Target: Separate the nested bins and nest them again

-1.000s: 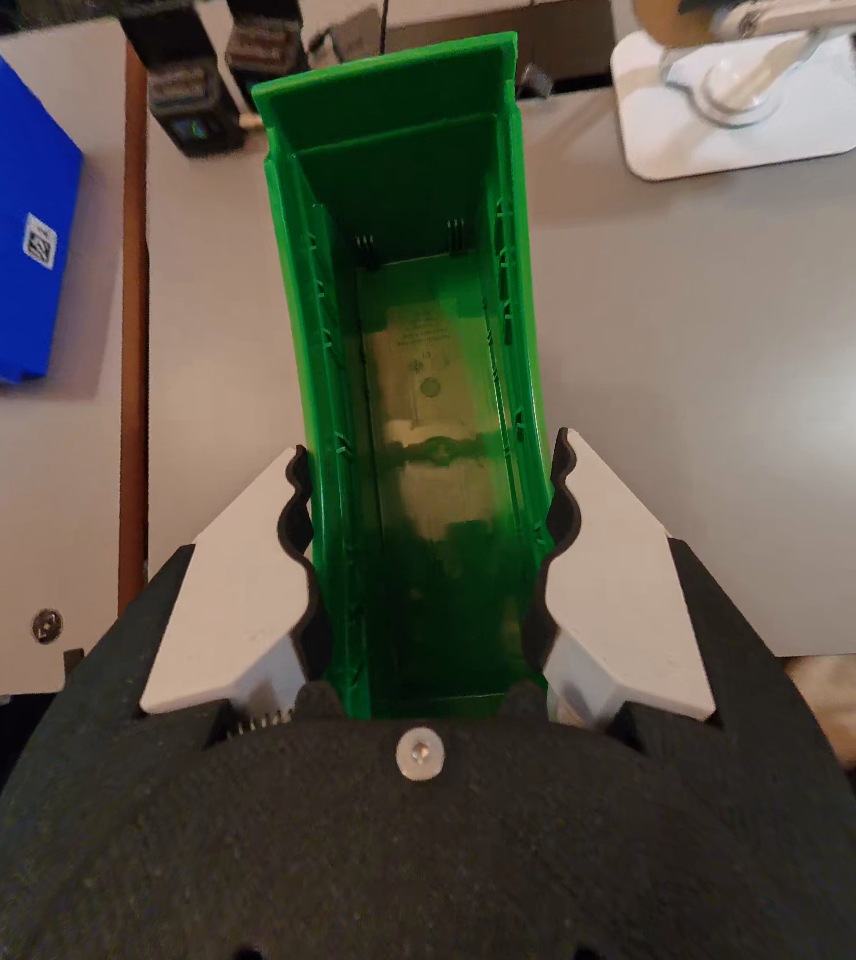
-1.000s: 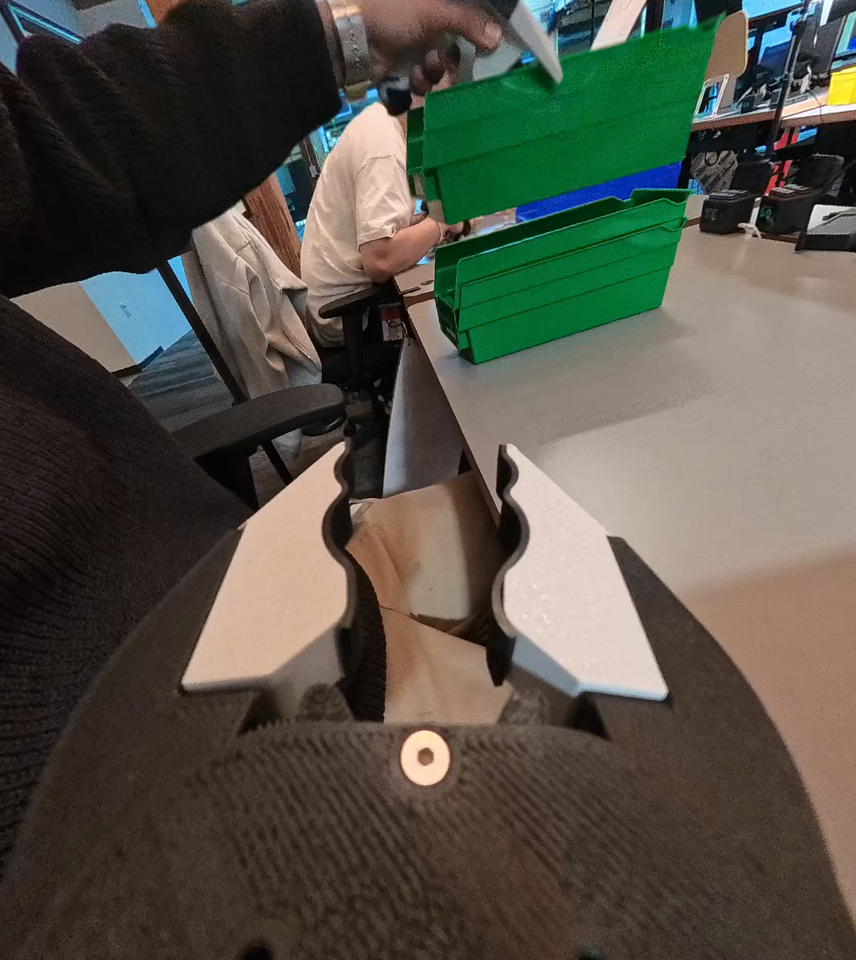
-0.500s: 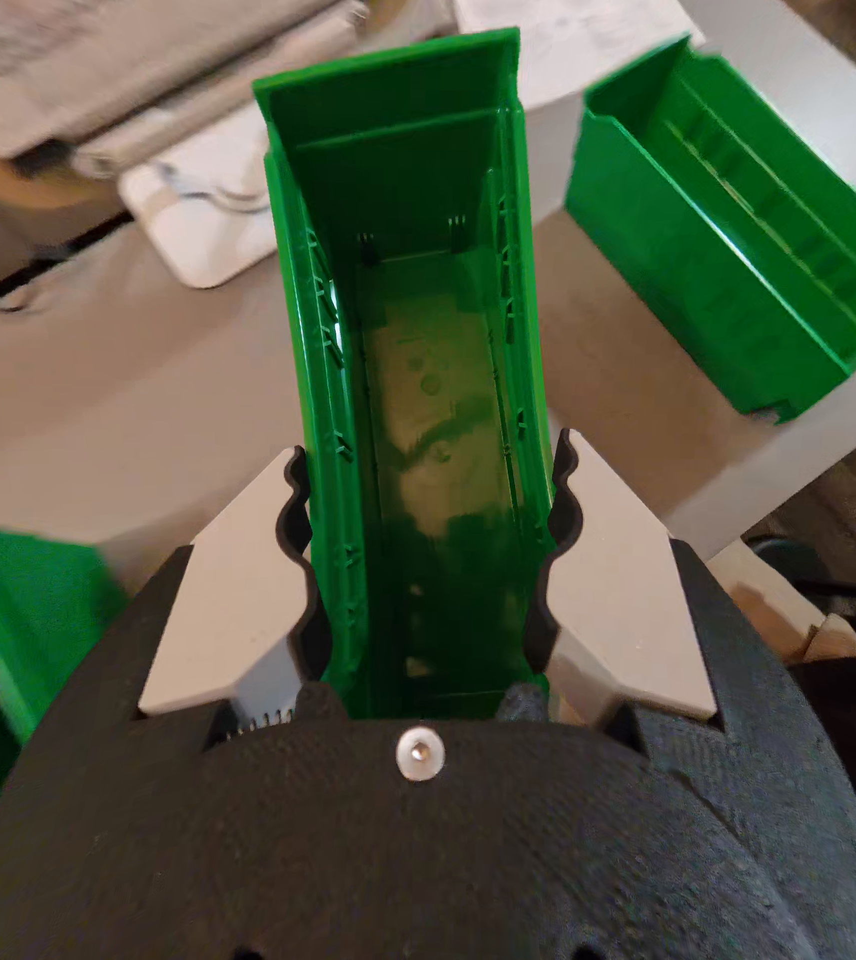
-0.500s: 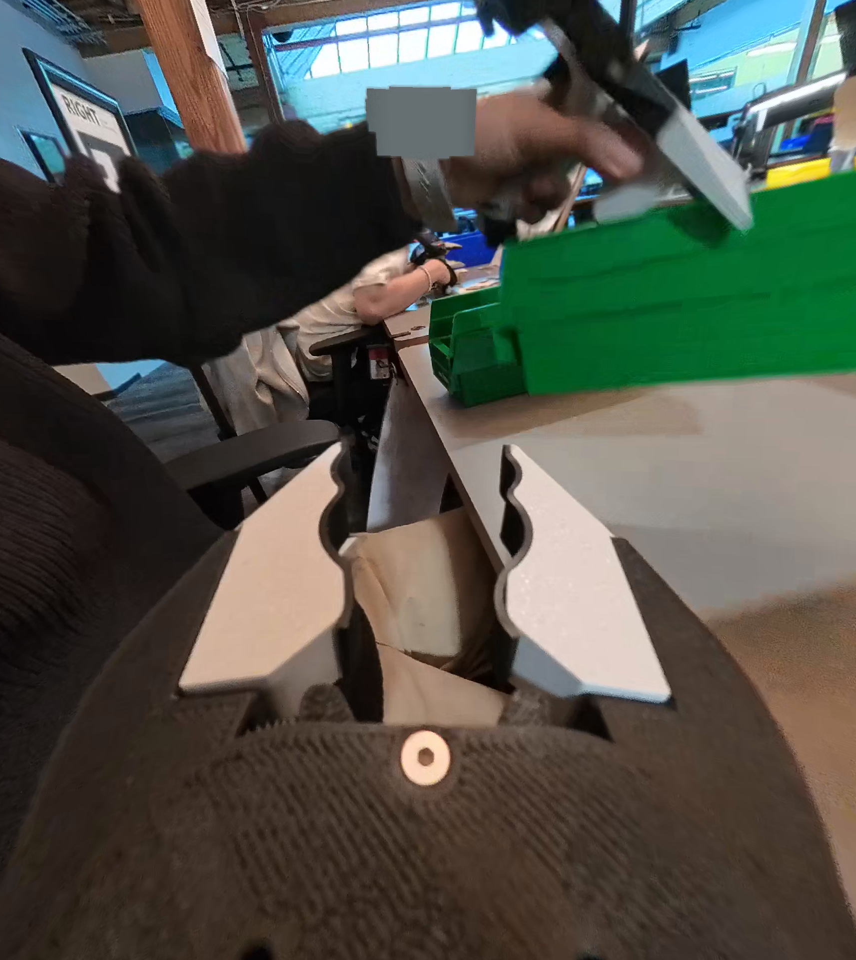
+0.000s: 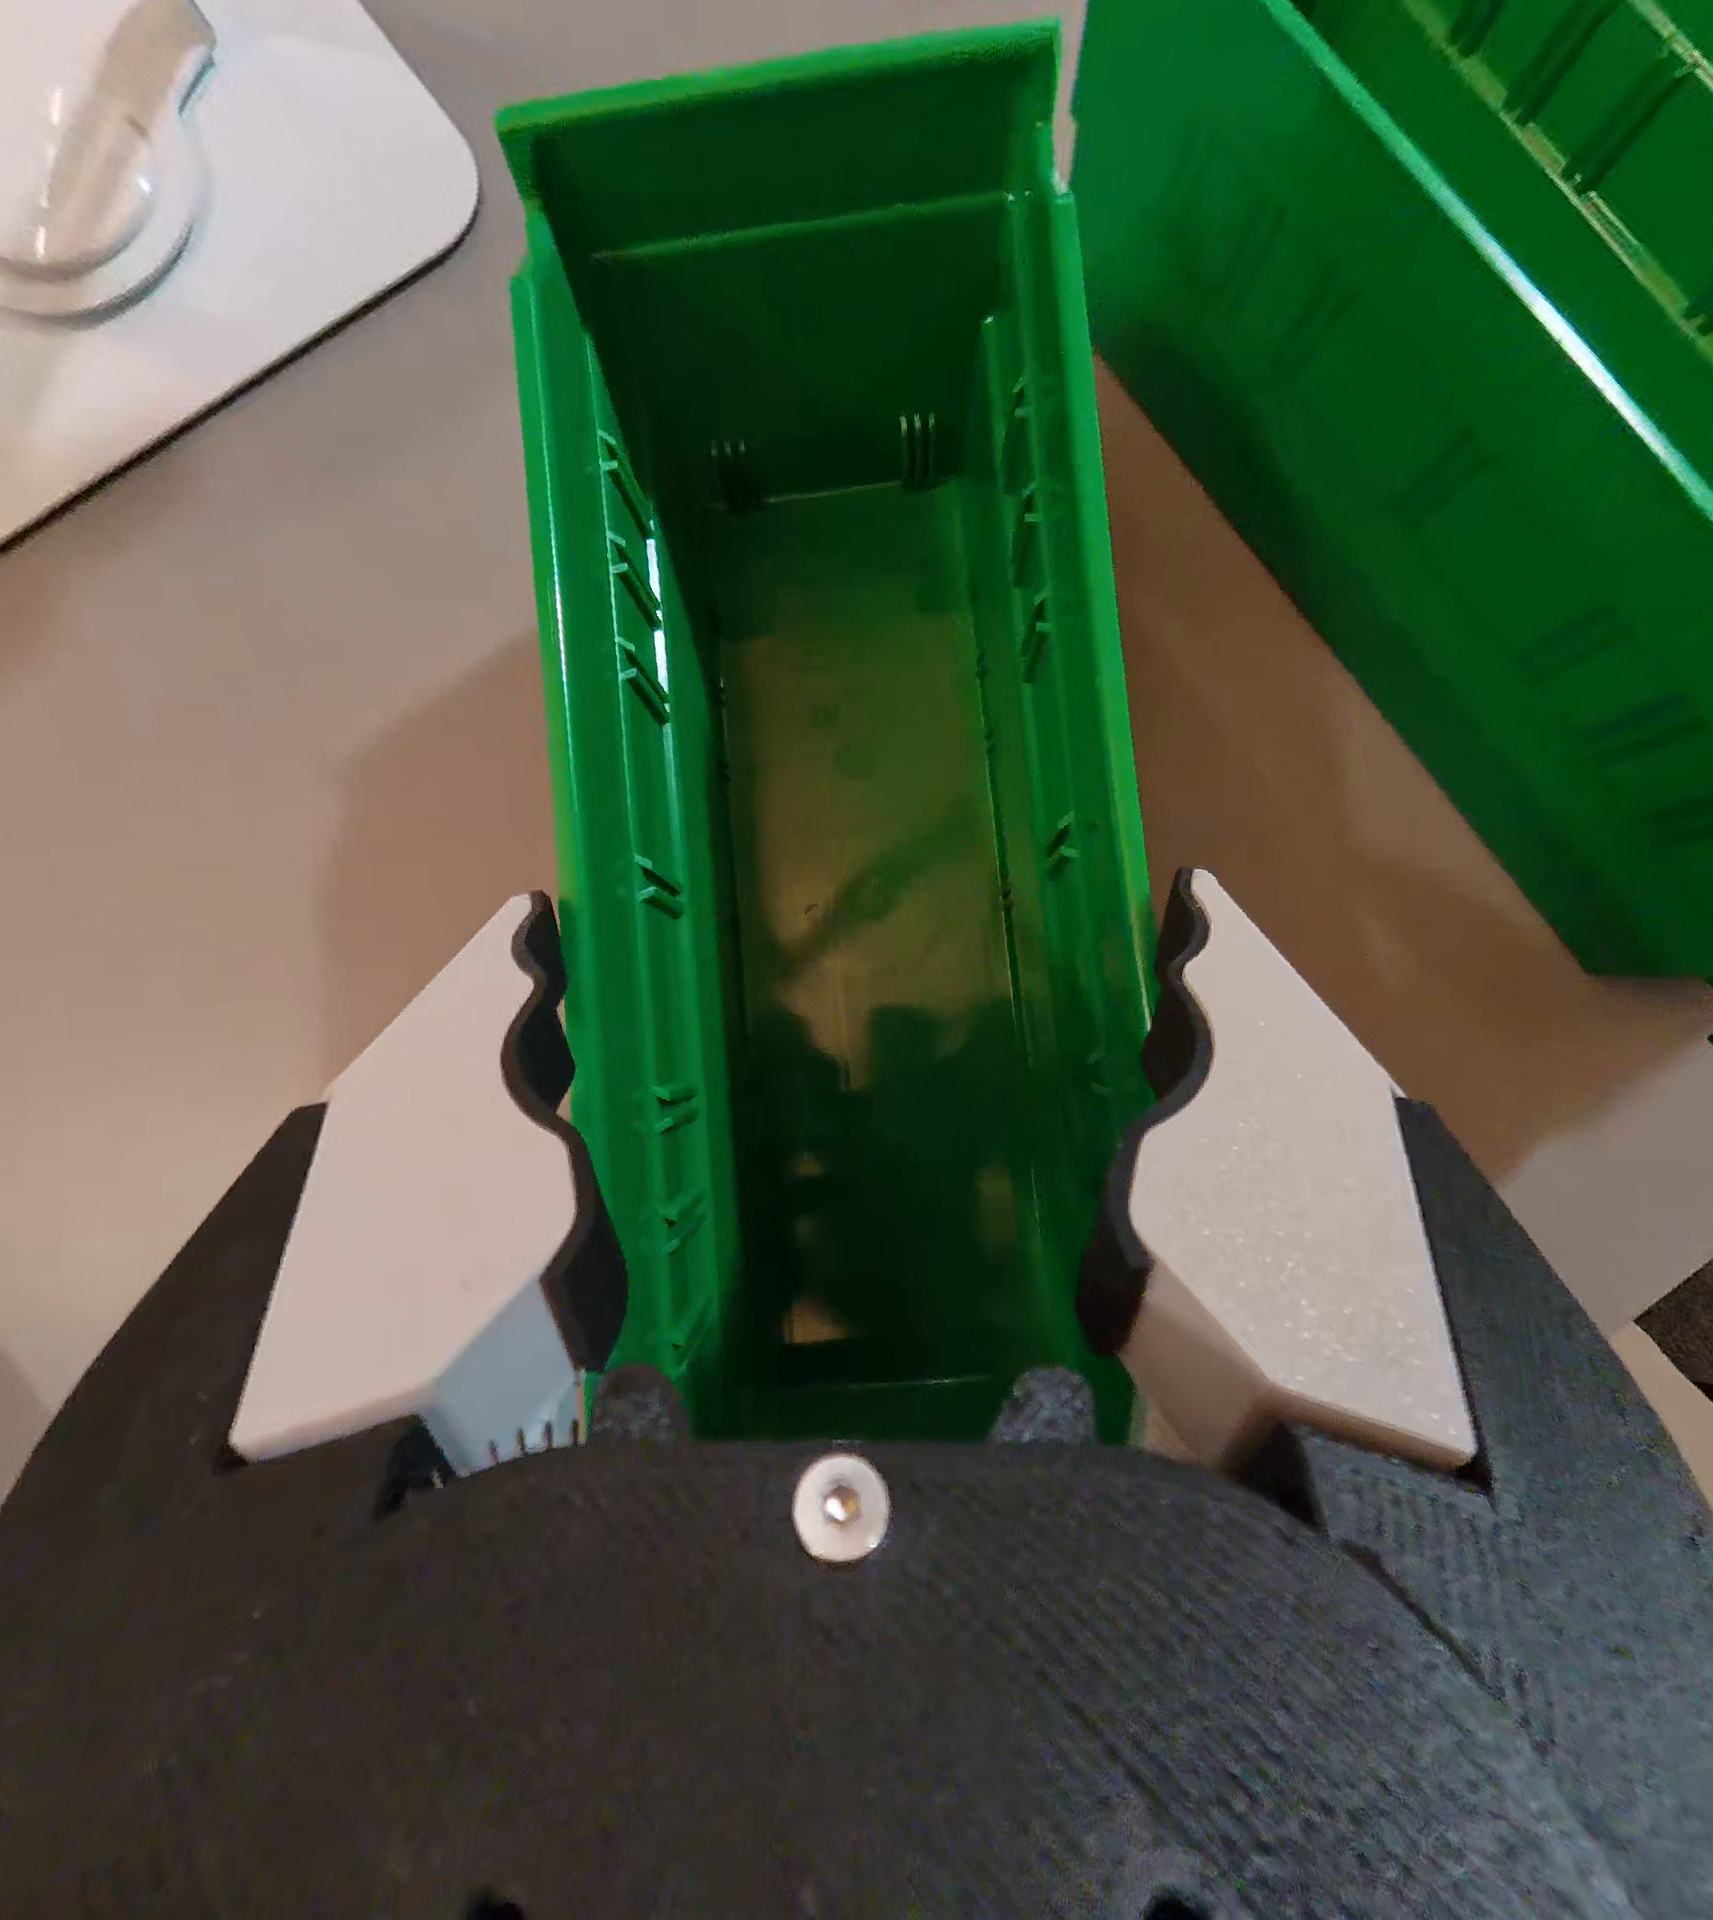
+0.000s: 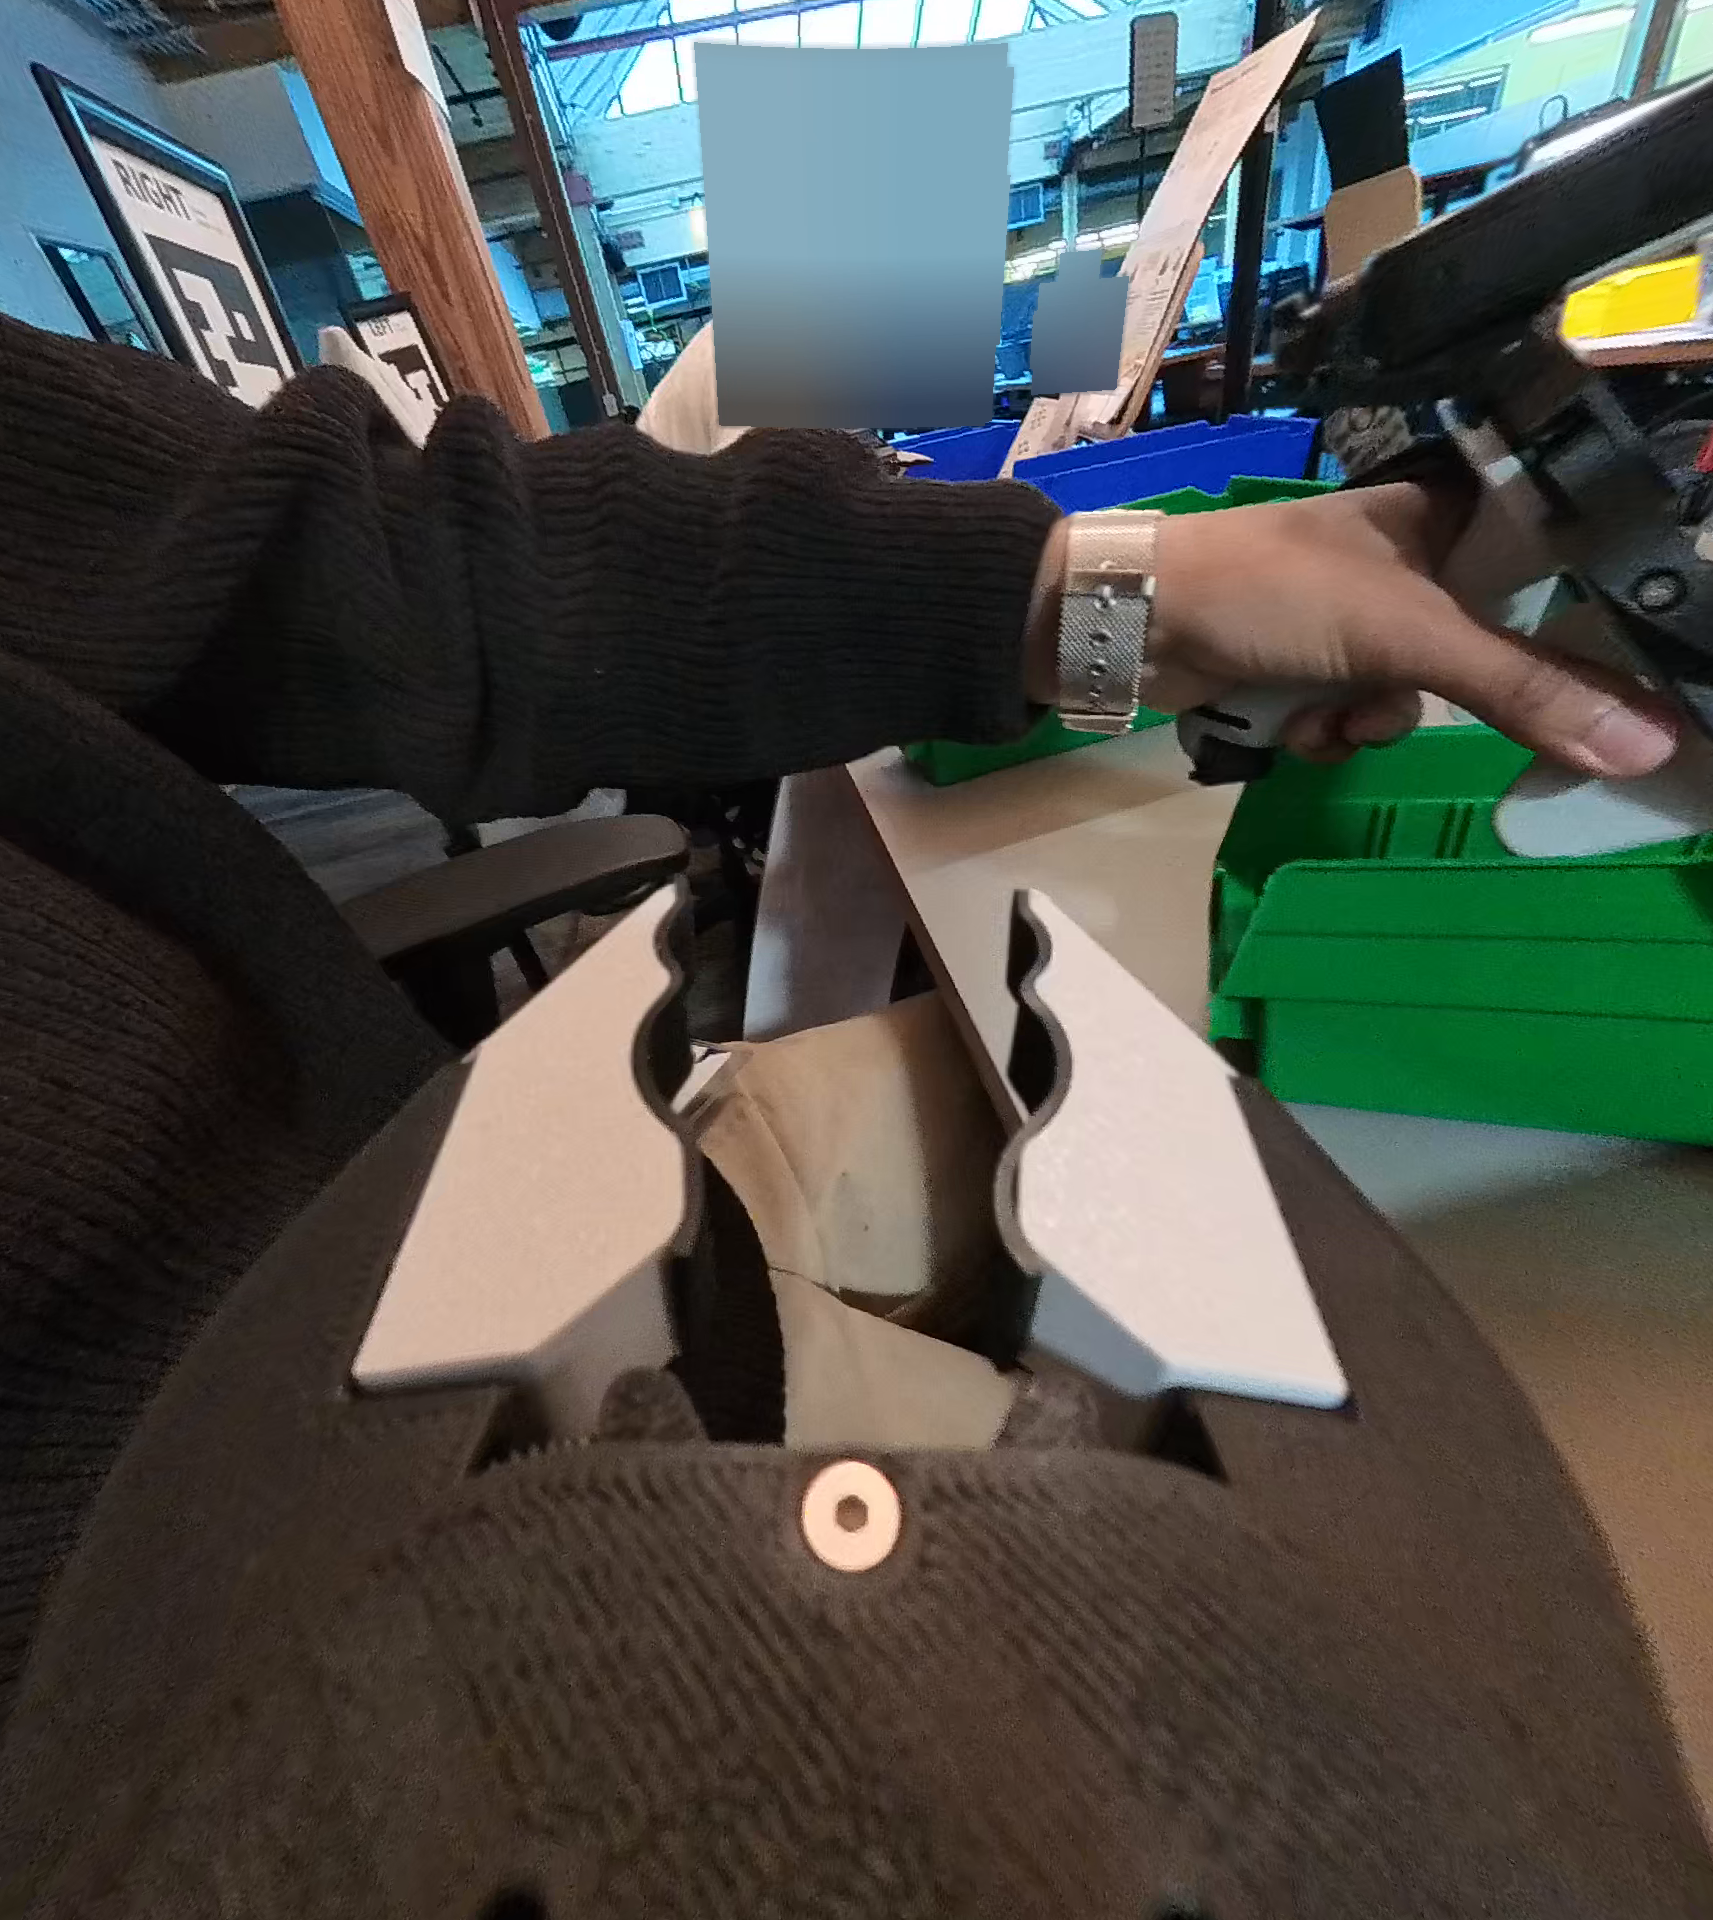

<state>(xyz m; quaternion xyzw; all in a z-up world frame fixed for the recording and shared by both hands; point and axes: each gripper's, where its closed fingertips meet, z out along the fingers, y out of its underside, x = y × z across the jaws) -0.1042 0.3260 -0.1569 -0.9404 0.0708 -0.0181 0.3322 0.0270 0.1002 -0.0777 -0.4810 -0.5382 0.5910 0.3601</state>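
In the left wrist view a long green bin (image 5: 831, 727) lies lengthwise between the fingers of my left gripper (image 5: 862, 894). The fingers have spread, and the pads sit right beside the bin's side walls without squeezing them. A second green bin (image 5: 1454, 499) stands just to its right on the grey table (image 5: 208, 831). The right wrist view shows a hand holding the left gripper (image 6: 1610, 810) low over the green bins (image 6: 1506, 987), which rest on the table. My right gripper (image 6: 850, 899) is open and empty, off the table's near edge (image 6: 935, 935).
A white stand base (image 5: 104, 260) sits at the far left of the table. Another green bin (image 6: 1008, 748) lies farther back under the person's sleeve, with blue bins (image 6: 1143, 468) behind it. A chair armrest (image 6: 519, 873) is left of the table edge.
My left gripper carried the green bin across and down onto the table beside another green bin, then its fingers spread off the walls. The right gripper has stayed open in place.
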